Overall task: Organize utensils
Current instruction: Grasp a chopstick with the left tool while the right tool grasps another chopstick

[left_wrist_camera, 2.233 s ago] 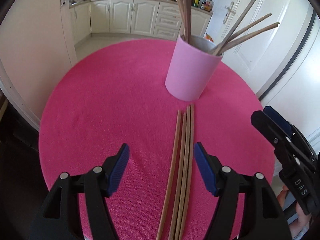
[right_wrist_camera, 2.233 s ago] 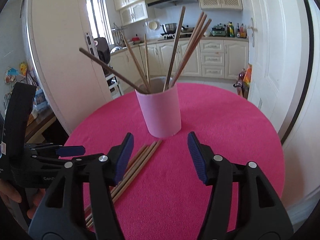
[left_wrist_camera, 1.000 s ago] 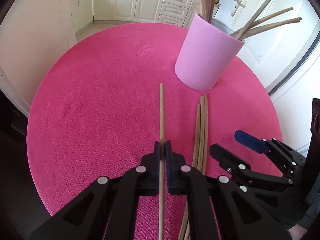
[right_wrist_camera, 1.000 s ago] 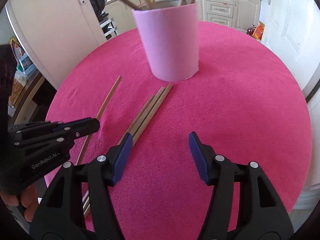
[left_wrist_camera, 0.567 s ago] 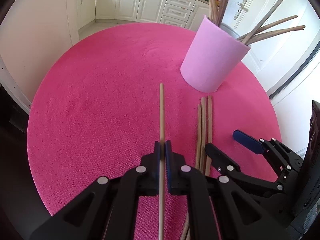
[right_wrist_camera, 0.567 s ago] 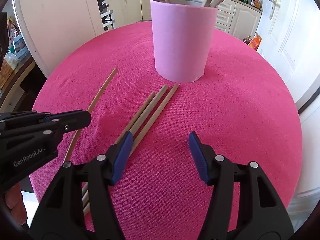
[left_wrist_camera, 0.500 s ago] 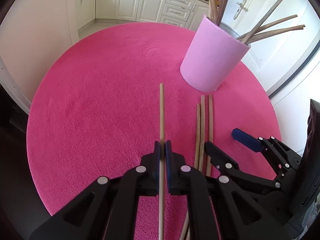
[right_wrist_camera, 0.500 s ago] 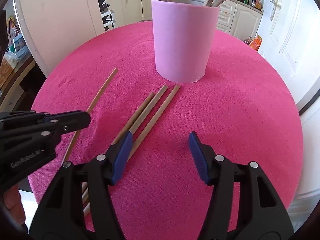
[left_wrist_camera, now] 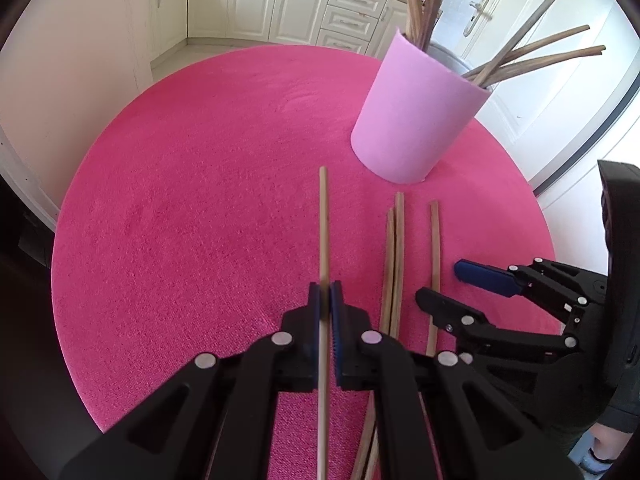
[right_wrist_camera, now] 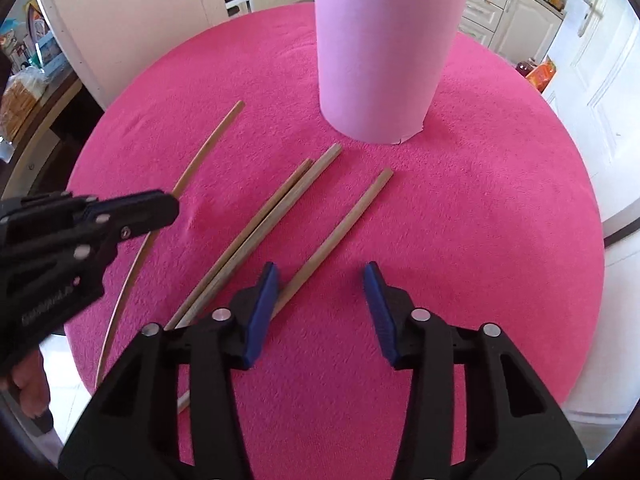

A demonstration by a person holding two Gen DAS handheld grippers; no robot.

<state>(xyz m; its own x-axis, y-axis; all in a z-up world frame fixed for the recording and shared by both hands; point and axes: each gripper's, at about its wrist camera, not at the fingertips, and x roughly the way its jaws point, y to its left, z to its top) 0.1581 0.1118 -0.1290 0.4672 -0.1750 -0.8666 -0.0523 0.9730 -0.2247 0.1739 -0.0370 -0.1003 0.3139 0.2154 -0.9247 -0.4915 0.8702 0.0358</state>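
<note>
Holding one chopstick (left_wrist_camera: 323, 236) clamped mid-frame, the left gripper (left_wrist_camera: 325, 304) looks ready to carry it to the pink cup (left_wrist_camera: 416, 120) at upper right. Next over, a pair of chopsticks (left_wrist_camera: 394, 264) lies flat. The right gripper (right_wrist_camera: 320, 300) is closing, its left pad touching a lone chopstick (right_wrist_camera: 340, 228); nothing's between its jaws.

Closing right gripper (right_wrist_camera: 320, 292) near the pink table's (right_wrist_camera: 500, 220) front edge, single chopstick (right_wrist_camera: 340, 232) against its left pad, nothing pinched.
</note>
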